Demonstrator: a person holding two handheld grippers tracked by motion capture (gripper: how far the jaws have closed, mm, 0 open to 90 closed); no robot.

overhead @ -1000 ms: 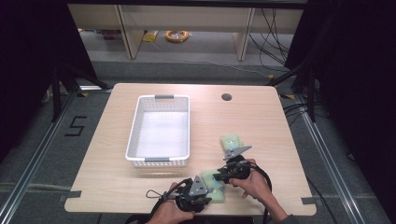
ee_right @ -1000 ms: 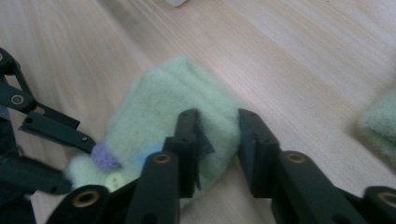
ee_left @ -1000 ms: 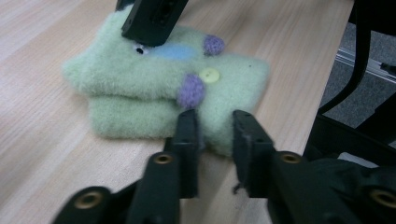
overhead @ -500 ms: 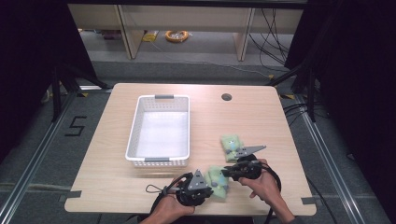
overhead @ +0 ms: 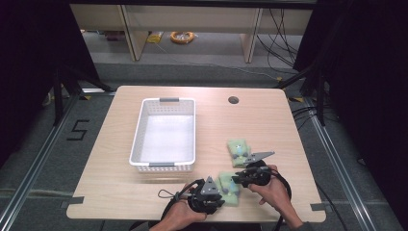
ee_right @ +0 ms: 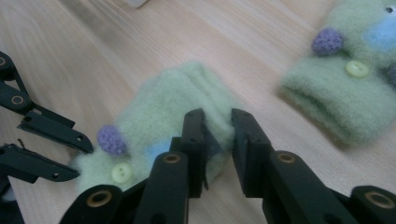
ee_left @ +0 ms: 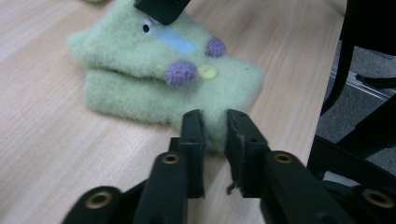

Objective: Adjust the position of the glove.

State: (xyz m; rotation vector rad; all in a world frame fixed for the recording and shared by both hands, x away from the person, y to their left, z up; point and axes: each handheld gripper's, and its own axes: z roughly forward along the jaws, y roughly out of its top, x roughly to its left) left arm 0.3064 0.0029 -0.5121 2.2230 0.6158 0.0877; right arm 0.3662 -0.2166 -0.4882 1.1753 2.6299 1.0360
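Note:
Two pale green felt pieces with purple pompoms, a button and a blue patch lie on the table's front right. The nearer felt piece [overhead: 230, 190] [ee_left: 140, 60] [ee_right: 173, 107] lies between my grippers. My left gripper [overhead: 222, 195] [ee_left: 215, 126] [ee_right: 79, 158] has just been opening, and the piece's corner sits loosely between its tips. My right gripper [overhead: 235, 181] [ee_right: 217, 123] has also just been opening a little, but the felt still fills the gap between its pads. The second felt piece [overhead: 238, 150] [ee_right: 341, 93] lies apart, just behind.
A white plastic basket [overhead: 163, 166] stands left of centre on the wooden table [overhead: 120, 192], with nothing visible in it. A cable hole [overhead: 233, 100] is at the back. The table's front edge is close under both hands.
Both hands stayed almost in place. The right gripper has shifted slightly to the right, and more of the nearer felt piece now shows between the two grippers.

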